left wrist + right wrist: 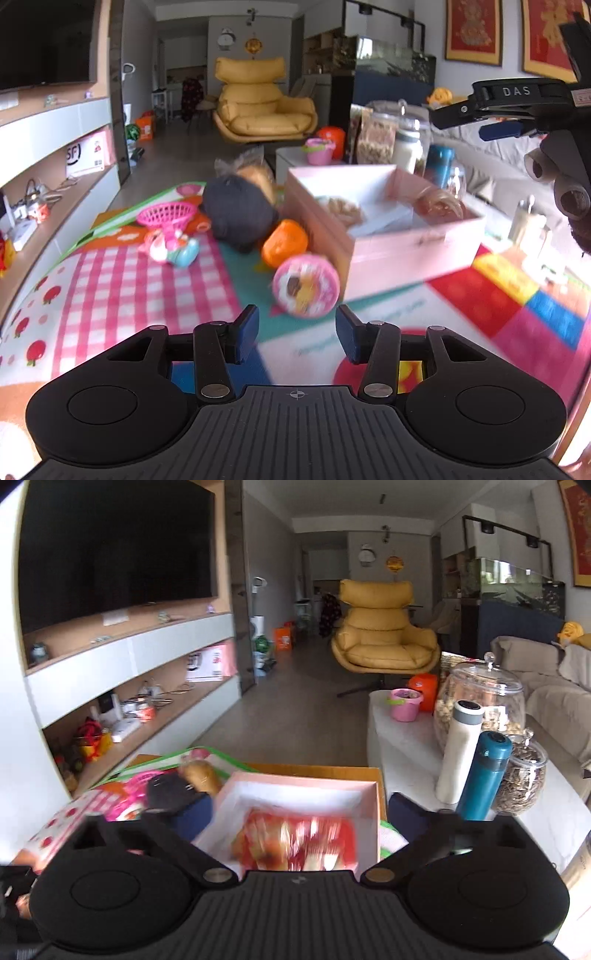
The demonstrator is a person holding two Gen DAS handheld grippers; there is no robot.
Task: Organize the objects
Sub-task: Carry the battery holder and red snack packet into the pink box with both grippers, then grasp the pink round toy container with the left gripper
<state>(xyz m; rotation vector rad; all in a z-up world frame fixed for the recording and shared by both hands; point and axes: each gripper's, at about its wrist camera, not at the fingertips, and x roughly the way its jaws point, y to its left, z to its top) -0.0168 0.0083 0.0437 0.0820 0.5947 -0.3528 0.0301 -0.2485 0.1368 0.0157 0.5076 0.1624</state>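
A pink open box (406, 251) stands on the colourful play mat (122, 280); snack packets lie inside it. My left gripper (297, 332) hovers low over the mat, open, with nothing between its blue pads. Just ahead of it lies a round pink snack tub (306, 286), and beyond that an orange toy (284, 242) and a dark pouch (236, 210). My right gripper (297, 814) is wide open above the pink box (295, 790), where a blurred red packet (299, 842) lies, free of the fingers. The right gripper (476, 123) also shows at the upper right of the left wrist view.
A pink basket (168, 214) and a small pastel toy (173, 247) lie left on the mat, a bagged bread (255, 173) behind the pouch. A white low table (406, 746) holds jars, a white bottle (458, 749) and a teal bottle (484, 775). Shelving runs along the left.
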